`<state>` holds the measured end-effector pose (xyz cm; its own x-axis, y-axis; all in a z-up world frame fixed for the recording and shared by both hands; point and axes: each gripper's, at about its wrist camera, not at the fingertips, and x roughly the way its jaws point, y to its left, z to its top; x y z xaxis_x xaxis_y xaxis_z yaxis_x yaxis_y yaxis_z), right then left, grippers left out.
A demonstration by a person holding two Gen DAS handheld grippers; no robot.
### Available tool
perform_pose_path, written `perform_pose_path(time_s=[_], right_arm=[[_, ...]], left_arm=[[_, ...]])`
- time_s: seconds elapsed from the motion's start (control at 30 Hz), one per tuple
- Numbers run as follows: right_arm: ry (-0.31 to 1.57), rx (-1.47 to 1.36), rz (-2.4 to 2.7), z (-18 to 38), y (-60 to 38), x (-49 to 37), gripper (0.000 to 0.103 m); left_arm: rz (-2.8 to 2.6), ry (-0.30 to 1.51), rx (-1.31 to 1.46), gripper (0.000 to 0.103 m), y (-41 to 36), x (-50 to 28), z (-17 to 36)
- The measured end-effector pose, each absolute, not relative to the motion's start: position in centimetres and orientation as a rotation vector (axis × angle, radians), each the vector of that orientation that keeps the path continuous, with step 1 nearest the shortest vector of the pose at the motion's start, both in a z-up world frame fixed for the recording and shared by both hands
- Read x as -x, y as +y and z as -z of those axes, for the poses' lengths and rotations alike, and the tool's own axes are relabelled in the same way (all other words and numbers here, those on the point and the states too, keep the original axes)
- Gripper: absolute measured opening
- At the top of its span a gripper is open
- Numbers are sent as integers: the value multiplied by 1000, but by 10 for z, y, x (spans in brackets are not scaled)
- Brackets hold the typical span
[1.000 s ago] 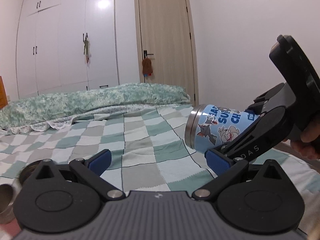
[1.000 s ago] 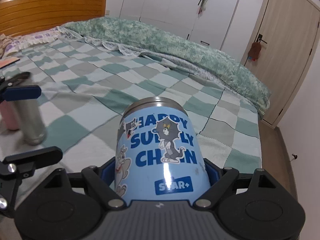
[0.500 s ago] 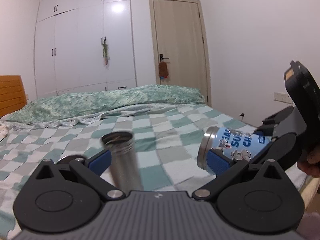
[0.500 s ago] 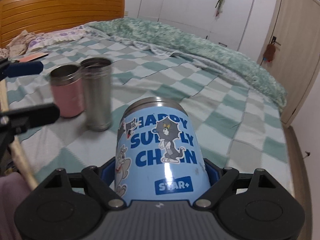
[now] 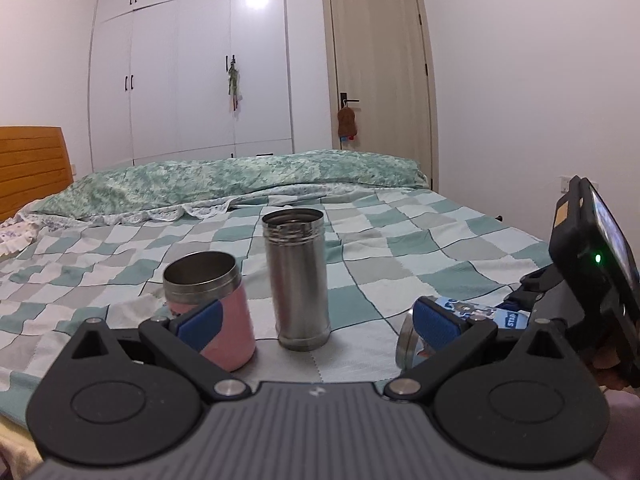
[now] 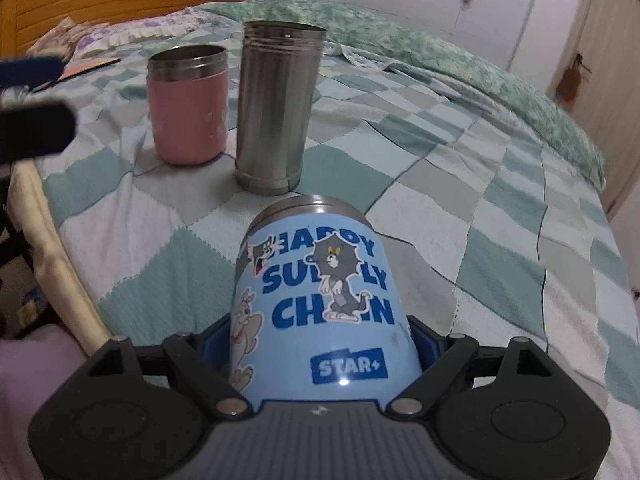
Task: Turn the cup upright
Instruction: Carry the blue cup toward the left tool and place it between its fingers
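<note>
A light blue cartoon-printed cup (image 6: 320, 300) lies lengthwise between the two fingers of the right gripper (image 6: 320, 350), its base toward the camera and its steel rim pointing away over the bed. The blue pads press both sides of the cup near its base, so the jaws are clamped on it. The cup is tilted on its side, its mouth low, close to the checked green and white bedspread (image 6: 460, 184); whether it touches the cloth cannot be told.

The left gripper (image 5: 316, 322) has its jaws spread wide and holds nothing. Between its fingers, farther back, a tall steel flask (image 5: 296, 276) stands upright, and a pink cup (image 5: 212, 308) with a steel rim stands upright just beside it.

The left wrist view alone shows the blue cup from the side, at the lower right, along with the right gripper's body, a wooden door (image 5: 380, 80) and white wardrobes (image 5: 188, 68). The right wrist view alone shows the cup's printed lettering.
</note>
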<state>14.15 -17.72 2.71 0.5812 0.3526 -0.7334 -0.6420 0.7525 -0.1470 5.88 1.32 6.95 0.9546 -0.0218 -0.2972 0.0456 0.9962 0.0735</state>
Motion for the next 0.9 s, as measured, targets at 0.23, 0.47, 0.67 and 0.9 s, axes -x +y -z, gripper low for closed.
perform_pose_path(time_s=[0.23, 0.47, 0.67, 0.9], right_arm=[[743, 387, -602, -35, -183, -144, 90], [619, 279, -637, -80, -238, -116, 103], [593, 243, -540, -89, -311, -114, 103], [594, 263, -495, -79, -357, -126, 103]], left_arm=[[37, 303, -80, 103, 11, -56, -70], [47, 341, -68, 103, -8, -58, -75], [33, 441, -45, 103, -50, -75, -74], [2, 640, 71, 103, -90, -112, -77]])
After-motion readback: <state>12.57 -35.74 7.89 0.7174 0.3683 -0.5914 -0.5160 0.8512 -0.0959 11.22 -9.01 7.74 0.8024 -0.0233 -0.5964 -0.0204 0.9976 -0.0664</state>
